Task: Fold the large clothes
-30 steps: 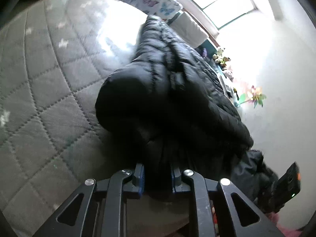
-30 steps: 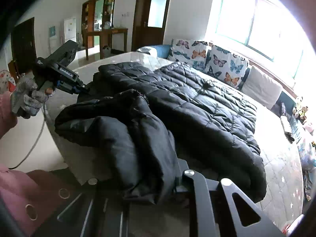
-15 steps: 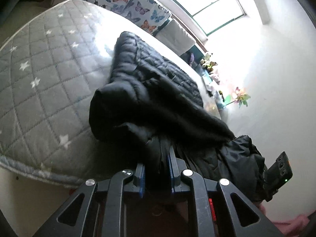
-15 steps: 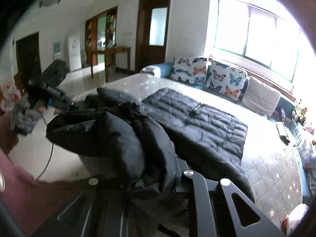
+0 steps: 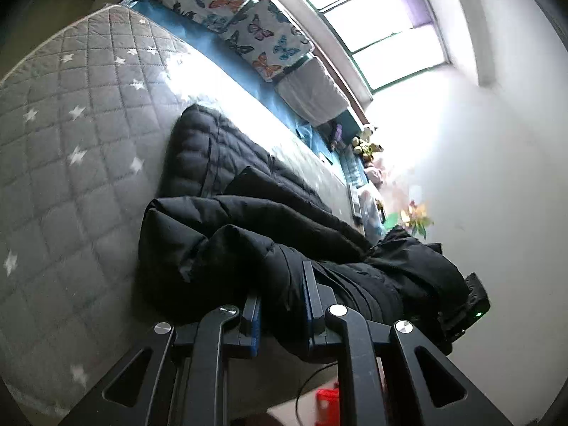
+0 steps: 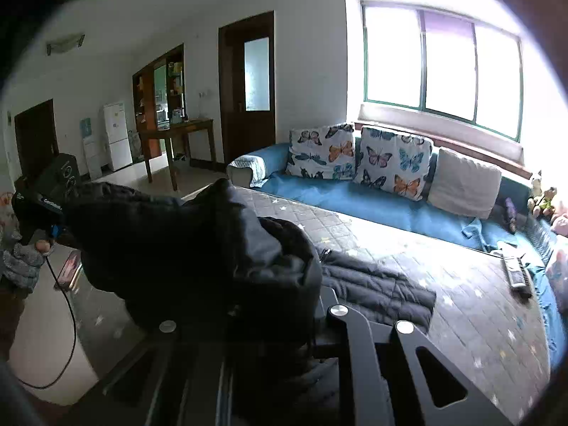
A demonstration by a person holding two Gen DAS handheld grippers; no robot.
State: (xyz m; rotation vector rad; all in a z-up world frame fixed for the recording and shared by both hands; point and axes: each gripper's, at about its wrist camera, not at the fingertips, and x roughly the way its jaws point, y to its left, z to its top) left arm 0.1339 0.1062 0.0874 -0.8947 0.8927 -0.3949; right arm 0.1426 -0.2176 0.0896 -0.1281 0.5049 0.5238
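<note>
On my left wrist view, the left gripper (image 5: 282, 305) sits at six o'clock with its jaws clamped on a thick fold of the black jacket (image 5: 227, 248); the blue pads press the fabric from both sides. From that pinch the jacket runs toward eleven o'clock, its quilted part lying flat on the grey starred mattress (image 5: 71, 124), while the bunched part nearest me hangs off the mattress edge. At four o'clock I see the right gripper (image 5: 472, 301), partly buried in the same jacket, a green light showing on its body. Butterfly cushions (image 5: 248, 17) lean by the window (image 5: 383, 17) at twelve o'clock. On my right wrist view, the right gripper (image 6: 273, 316) is closed on a bulky heap of jacket (image 6: 198, 248) that fills the middle and hides the left finger; only the right finger shows beside the cloth. The quilted part (image 6: 372, 284) lies on the mattress (image 6: 461, 301) just toward three o'clock. At nine o'clock a gloved hand (image 6: 25, 259) holds the left gripper (image 6: 58, 229), its tip touching the lifted jacket. A blue sofa (image 6: 355, 198) runs across at one o'clock.
</note>
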